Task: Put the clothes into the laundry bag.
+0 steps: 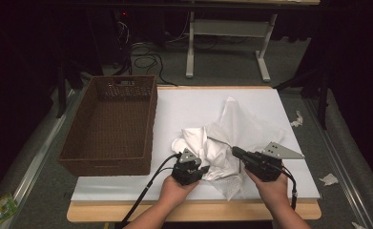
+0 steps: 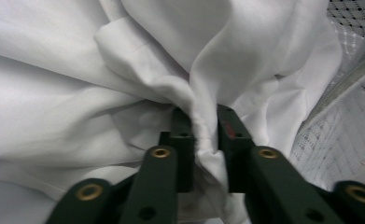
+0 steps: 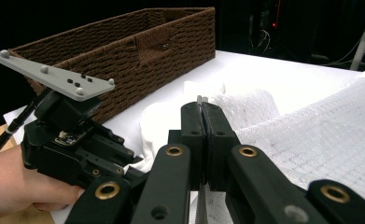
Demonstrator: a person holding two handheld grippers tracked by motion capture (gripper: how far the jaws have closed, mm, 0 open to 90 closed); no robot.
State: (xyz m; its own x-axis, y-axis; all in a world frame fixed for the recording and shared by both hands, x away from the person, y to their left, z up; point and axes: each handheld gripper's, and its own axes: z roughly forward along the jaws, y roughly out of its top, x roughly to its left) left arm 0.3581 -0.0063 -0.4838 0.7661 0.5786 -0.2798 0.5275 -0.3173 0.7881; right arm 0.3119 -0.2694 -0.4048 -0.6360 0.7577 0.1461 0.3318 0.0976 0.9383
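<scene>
Centrally on the white-covered table [image 1: 251,102], just right of the brown wicker basket [image 1: 112,124], a crumpled white cloth [image 1: 232,133] was seen lying in a heap; its longer run was set from the near edge toward the far edge, with a peaked corner raised and pointed away from the person. The near part of the cloth was gathered between the two tools. The left gripper [image 1: 190,169], held in the left hand [image 1: 174,191], was clamped onto a bunched fold of the cloth [image 2: 124,93], the fabric being pinched between its jaws in the left gripper view. The right gripper [image 1: 239,153], held in the right hand [image 1: 272,188], was pressed closed, with a thin edge of something pale caught between the jaws in the right gripper view; whether this was the mesh-textured part of the cloth [image 3: 320,135] could not be told for certain. In that view the left gripper [image 3: 119,163] was partly cut off by the near jaws. The basket's interior was seen dark and hard to make out, and the room beyond the table was lost in shadow
</scene>
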